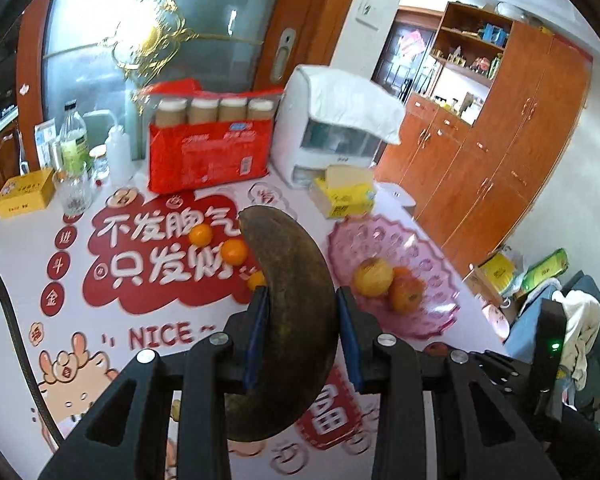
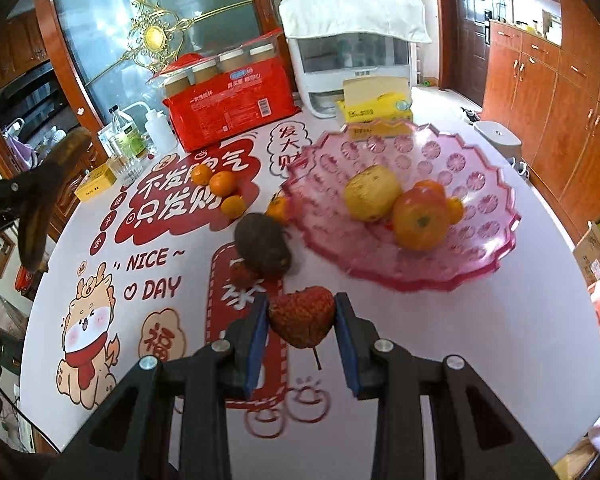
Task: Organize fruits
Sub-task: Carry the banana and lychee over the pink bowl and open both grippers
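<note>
Left gripper (image 1: 302, 304): clamped on the dark banana (image 1: 288, 312), blue pads pressed to both sides, lifted above the table; seen too at the left edge of the right wrist view (image 2: 40, 196).
Dark banana: centre of the left wrist frame, curving from the lower middle up past the oranges (skin almost wholly brown-black).
Right gripper (image 2: 301, 320): closed on a red lychee (image 2: 302, 316), lower centre of the frame, stem hanging below.
Pink bowl (image 2: 480, 216): right of centre, holding a yellow apple (image 2: 372, 192), a red-orange apple (image 2: 420, 220) and small oranges partly hidden behind them.
Loose oranges (image 2: 222, 182): three clustered on the red lettering, centre left; a fourth (image 2: 278, 208) touching the bowl's left rim.
Dark avocado (image 2: 262, 246): on the table just left of the bowl, near a second lychee (image 2: 242, 274) at its lower left.
Table (image 2: 420, 340): white cloth with red print.
Background, upper frame: red cup pack (image 2: 236, 112), yellow tissue box (image 2: 376, 112), white appliance (image 2: 352, 68).
</note>
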